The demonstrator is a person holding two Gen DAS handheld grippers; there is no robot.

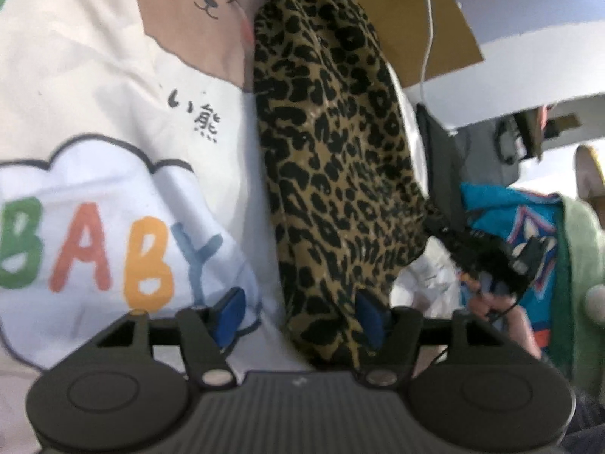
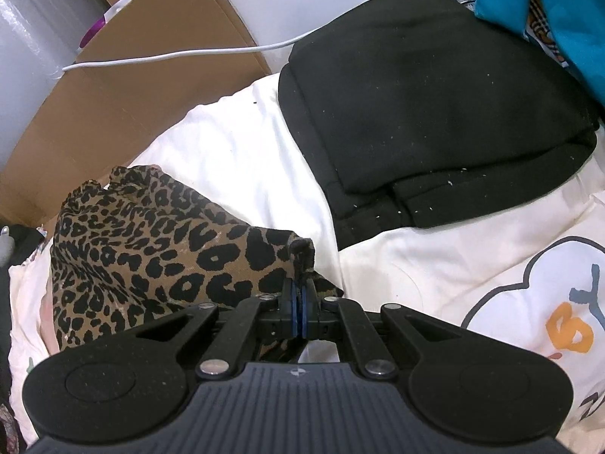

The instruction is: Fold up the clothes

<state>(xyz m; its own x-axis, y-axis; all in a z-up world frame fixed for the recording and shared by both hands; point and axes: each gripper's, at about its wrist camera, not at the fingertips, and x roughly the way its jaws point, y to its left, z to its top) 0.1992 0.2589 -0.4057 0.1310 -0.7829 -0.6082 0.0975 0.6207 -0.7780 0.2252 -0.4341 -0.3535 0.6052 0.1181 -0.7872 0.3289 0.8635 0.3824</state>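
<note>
There, the right gripper had its fingers clamped on a corner of the leopard-print garment; the left gripper's fingers stood apart astride its near end, its length running away across the printed bedsheet.

Leopard-print garment, bunched lengthwise on the white printed bedding, one corner pinched.
</note>
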